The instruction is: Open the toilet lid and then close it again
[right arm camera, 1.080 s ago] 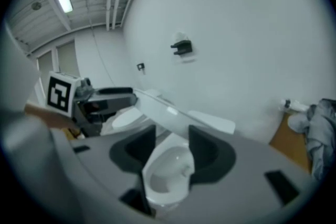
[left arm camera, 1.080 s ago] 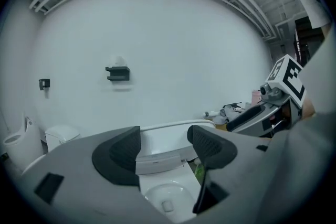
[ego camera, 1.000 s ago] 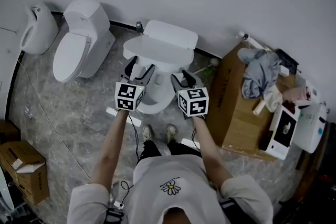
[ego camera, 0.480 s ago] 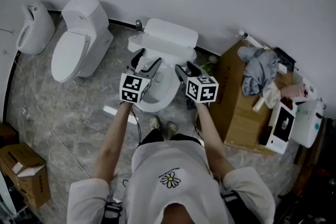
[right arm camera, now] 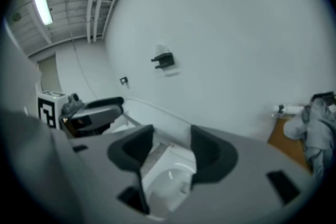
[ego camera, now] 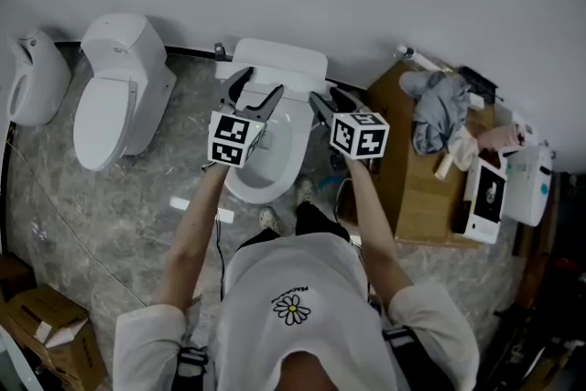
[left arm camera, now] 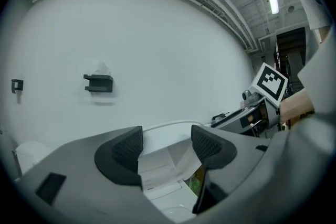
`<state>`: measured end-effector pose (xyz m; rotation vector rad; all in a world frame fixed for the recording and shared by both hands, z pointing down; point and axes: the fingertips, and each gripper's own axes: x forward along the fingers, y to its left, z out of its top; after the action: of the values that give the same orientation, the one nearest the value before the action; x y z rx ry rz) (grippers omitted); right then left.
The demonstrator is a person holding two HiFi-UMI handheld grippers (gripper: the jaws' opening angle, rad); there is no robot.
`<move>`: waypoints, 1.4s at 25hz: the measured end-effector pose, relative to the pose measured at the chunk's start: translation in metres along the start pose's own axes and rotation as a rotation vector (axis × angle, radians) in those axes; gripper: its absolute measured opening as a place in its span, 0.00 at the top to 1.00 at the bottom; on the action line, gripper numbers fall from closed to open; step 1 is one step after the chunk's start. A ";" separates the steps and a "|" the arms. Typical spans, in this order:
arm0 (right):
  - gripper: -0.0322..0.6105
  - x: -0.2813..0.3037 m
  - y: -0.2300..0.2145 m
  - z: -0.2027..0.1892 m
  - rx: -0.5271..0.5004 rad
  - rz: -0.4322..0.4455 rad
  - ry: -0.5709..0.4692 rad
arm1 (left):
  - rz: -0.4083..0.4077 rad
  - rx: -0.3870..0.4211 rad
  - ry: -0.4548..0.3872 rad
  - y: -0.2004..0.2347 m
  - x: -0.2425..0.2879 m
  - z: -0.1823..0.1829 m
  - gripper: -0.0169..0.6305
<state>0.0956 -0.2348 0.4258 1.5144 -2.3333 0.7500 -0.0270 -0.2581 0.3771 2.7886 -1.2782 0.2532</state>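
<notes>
The white toilet (ego camera: 261,169) stands in the middle of the head view with its bowl uncovered. Its lid (ego camera: 279,67) is raised upright against the tank. My left gripper (ego camera: 257,89) hovers over the back of the bowl, just in front of the lid, open and holding nothing. In the left gripper view, the left gripper (left arm camera: 165,147) frames the upright lid (left arm camera: 160,165) without touching it. My right gripper (ego camera: 330,98) is at the lid's right side. In the right gripper view, the right gripper (right arm camera: 172,147) looks down at the bowl (right arm camera: 168,178); its jaws are opening with nothing between them.
A second toilet (ego camera: 105,105) and a urinal (ego camera: 32,78) stand to the left. A large cardboard box (ego camera: 417,188) with cloths on top sits close on the right, a white dispenser (ego camera: 526,183) beyond it. Another carton (ego camera: 46,334) lies at bottom left. The person's feet (ego camera: 284,211) are before the bowl.
Both grippers have moved up and toward the wall. The lid has swung from half raised to upright against the tank, and the bowl now shows uncovered.
</notes>
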 end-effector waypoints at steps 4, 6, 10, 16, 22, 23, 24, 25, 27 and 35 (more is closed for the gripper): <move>0.59 0.012 -0.014 0.028 0.005 -0.006 -0.037 | -0.007 0.006 -0.017 0.012 0.026 0.019 0.49; 0.59 0.018 -0.020 0.041 -0.002 -0.006 -0.049 | -0.003 0.010 -0.020 0.018 0.040 0.027 0.49; 0.59 0.033 -0.036 0.068 -0.003 0.009 -0.063 | 0.011 -0.001 -0.026 0.032 0.069 0.041 0.49; 0.64 0.060 -0.055 0.110 -0.053 0.007 -0.090 | 0.034 -0.019 -0.036 0.057 0.116 0.061 0.49; 0.70 0.086 -0.075 0.140 -0.096 0.005 -0.094 | 0.049 -0.028 -0.042 0.078 0.159 0.074 0.49; 0.71 0.090 -0.078 0.144 -0.098 0.007 -0.092 | 0.050 -0.029 -0.041 0.081 0.166 0.075 0.49; 0.72 0.095 -0.081 0.148 -0.097 0.007 -0.091 | 0.052 -0.030 -0.041 0.084 0.172 0.077 0.49; 0.72 0.100 -0.085 0.153 -0.096 0.007 -0.089 | 0.054 -0.032 -0.040 0.088 0.179 0.078 0.49; 0.72 0.110 -0.092 0.159 -0.105 0.005 -0.074 | 0.059 -0.036 -0.035 0.096 0.192 0.080 0.49; 0.65 0.142 -0.116 0.167 -0.133 -0.045 -0.073 | 0.068 -0.045 -0.007 0.114 0.233 0.084 0.49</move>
<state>0.1503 -0.4739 0.3866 1.5551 -2.3414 0.5253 0.0468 -0.5170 0.3339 2.7148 -1.3637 0.2149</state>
